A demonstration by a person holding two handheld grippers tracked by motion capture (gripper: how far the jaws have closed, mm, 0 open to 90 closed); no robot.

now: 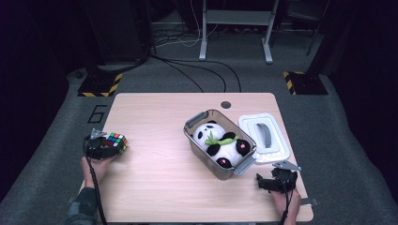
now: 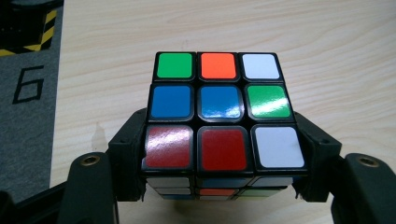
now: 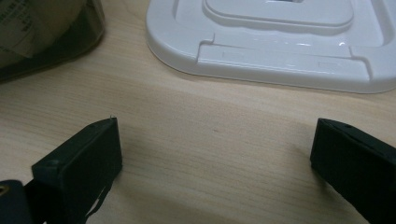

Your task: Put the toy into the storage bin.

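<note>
Left gripper (image 2: 219, 186) clamped on a scrambled plastic puzzle cube with coloured stickers on black edges (image 2: 220, 112), one jaw flat against each side of its lower rows. The cube sits at the near-left part of the pale wood-grain table (image 1: 155, 187), close to the left edge.

High view: cube (image 1: 117, 141) small, colours barely legible; left gripper (image 1: 105, 149) right against it. This view also gives the wider layout: a clear grey-tinted plastic storage box with latch handles (image 1: 199, 119) right of centre, holding a black-and-white plush panda toy (image 1: 220, 145), and a white plastic lid with a grey handle (image 1: 277, 152) flat on the table just beside the box.

Left gripper view: cube's top face readable. Far row green, orange, white; middle row blue, blue, green; near row red, red, white. Whether the cube rests on the table or hangs just above it is hard to tell.

Right gripper (image 3: 215, 154) near the table's right front, jaws wide apart with bare wood between them; lid edge (image 3: 280, 60) just ahead.
</note>
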